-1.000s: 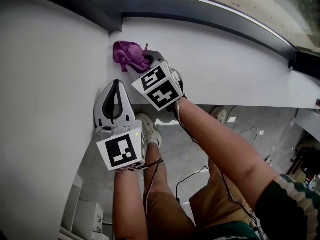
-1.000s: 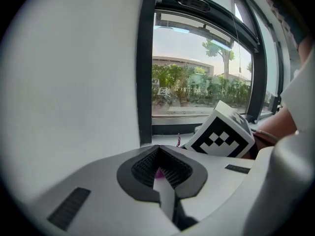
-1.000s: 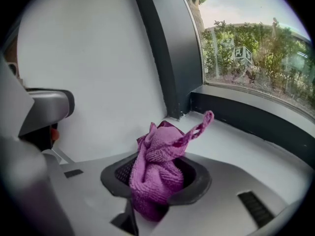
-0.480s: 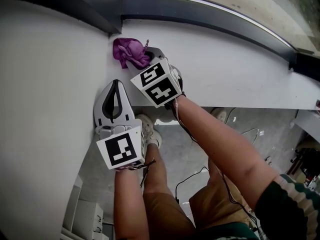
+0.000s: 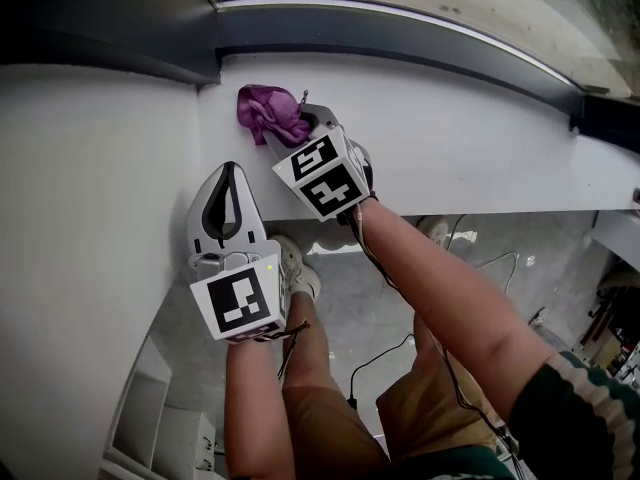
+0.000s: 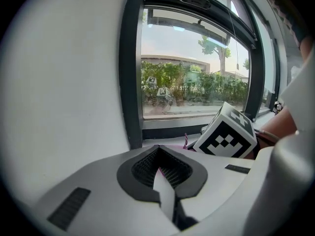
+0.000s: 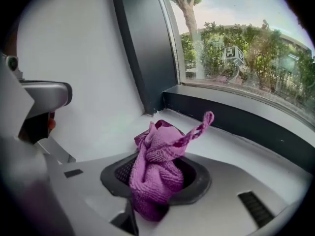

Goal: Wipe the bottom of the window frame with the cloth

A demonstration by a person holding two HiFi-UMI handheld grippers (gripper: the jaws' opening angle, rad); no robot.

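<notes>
Cloth [image 5: 270,111], a bunched purple wad, is clamped in the closed jaws of the right gripper [image 5: 297,128] at the sill's [image 5: 470,138] far-left corner, just beside the dark window frame [image 5: 400,36]. The left gripper [image 5: 230,173] sits nearer, closed and empty. So tight a wad may skip stretches of frame on a rightward sweep, and its loose tail could snag.

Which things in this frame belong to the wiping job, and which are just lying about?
Job in hand: purple cloth; right hand-held gripper, shut on it; dark bottom rail of the window frame; white sill.

Not in use: left hand-held gripper, shut and empty; cable on the floor.
</notes>
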